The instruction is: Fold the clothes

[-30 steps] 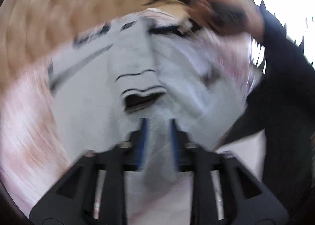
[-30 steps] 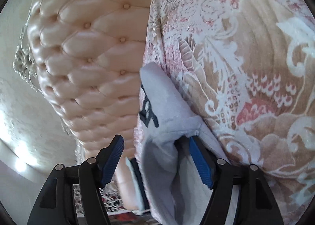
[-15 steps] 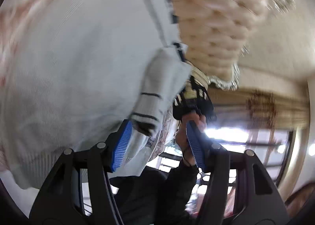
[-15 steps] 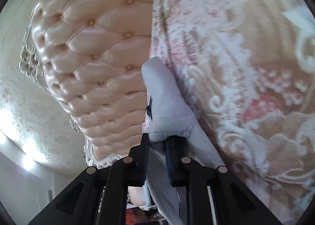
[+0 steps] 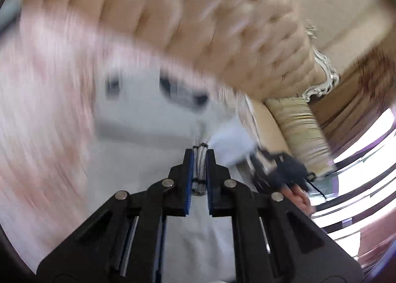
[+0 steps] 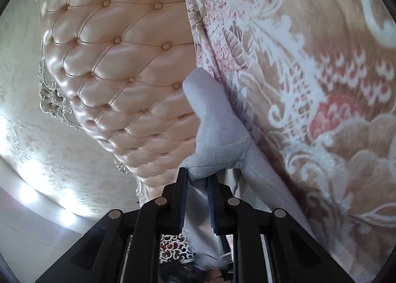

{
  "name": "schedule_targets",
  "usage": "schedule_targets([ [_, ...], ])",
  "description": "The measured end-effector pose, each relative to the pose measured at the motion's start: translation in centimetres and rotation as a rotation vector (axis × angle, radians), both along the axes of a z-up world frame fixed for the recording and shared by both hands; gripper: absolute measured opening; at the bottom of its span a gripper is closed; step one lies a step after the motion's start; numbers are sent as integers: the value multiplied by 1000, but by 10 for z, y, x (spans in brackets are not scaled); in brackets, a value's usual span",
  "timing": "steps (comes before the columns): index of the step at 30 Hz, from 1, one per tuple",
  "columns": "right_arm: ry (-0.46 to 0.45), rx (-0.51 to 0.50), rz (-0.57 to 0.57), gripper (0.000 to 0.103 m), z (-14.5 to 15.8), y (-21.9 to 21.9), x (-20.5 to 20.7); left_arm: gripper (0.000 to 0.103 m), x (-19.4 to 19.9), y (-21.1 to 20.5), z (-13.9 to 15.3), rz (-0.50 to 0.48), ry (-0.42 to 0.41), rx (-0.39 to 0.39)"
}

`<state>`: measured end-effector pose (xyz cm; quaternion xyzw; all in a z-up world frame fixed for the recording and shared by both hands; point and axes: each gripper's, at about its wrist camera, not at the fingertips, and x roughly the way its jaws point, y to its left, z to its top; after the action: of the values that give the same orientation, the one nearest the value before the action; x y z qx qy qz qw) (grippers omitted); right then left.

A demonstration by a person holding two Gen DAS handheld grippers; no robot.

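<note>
A light grey garment (image 5: 153, 122) with dark lettering lies on the patterned bed cover (image 5: 44, 99); the left wrist view is blurred. My left gripper (image 5: 200, 156) is shut on a ribbed, dark-striped edge of the garment. In the right wrist view, my right gripper (image 6: 198, 181) is shut on a bunched grey fold of the garment (image 6: 217, 134), held next to the bed cover (image 6: 309, 72). The right-hand gripper and hand (image 5: 287, 174) show at the right of the left wrist view.
A tufted beige headboard (image 6: 118, 55) with silver trim stands behind the bed and also shows in the left wrist view (image 5: 222, 23). A rolled beige bolster (image 5: 299, 129) lies at the bed's end. Bright windows (image 5: 366, 159) are at the right.
My left gripper was open half a second ago and has closed on the garment's striped edge while swinging fast. My right gripper stays shut on its fold and has lifted slightly.
</note>
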<state>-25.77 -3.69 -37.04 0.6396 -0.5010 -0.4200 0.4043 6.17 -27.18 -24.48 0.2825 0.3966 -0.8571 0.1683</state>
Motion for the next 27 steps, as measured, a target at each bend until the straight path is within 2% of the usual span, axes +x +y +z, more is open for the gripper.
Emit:
schedule_targets([
  [2, -1, 30, 39, 19, -2, -7, 7, 11, -3, -16, -11, 21, -49, 39],
  [5, 7, 77, 109, 19, -4, -18, 16, 12, 8, -23, -50, 55, -129, 182],
  [7, 26, 96, 137, 19, -1, -20, 19, 17, 21, -16, -72, 75, -154, 217],
  [10, 53, 118, 167, 20, 3, -20, 20, 42, 43, -9, -95, 142, -166, 293],
  [11, 53, 117, 175, 20, 3, -20, 20, 54, 51, -8, -100, 167, -165, 311],
  [12, 58, 116, 184, 20, 3, -22, 21, 63, 56, -9, -101, 191, -159, 313],
  [21, 119, 101, 279, 21, 15, -37, 28, 74, 83, -29, -86, 287, -108, 291],
  [23, 161, 52, 320, 23, 27, -43, 30, 74, 85, -31, -85, 289, -93, 292],
  [27, 261, -178, 280, 29, 63, -31, 18, 75, 85, -30, -84, 269, -68, 283],
])
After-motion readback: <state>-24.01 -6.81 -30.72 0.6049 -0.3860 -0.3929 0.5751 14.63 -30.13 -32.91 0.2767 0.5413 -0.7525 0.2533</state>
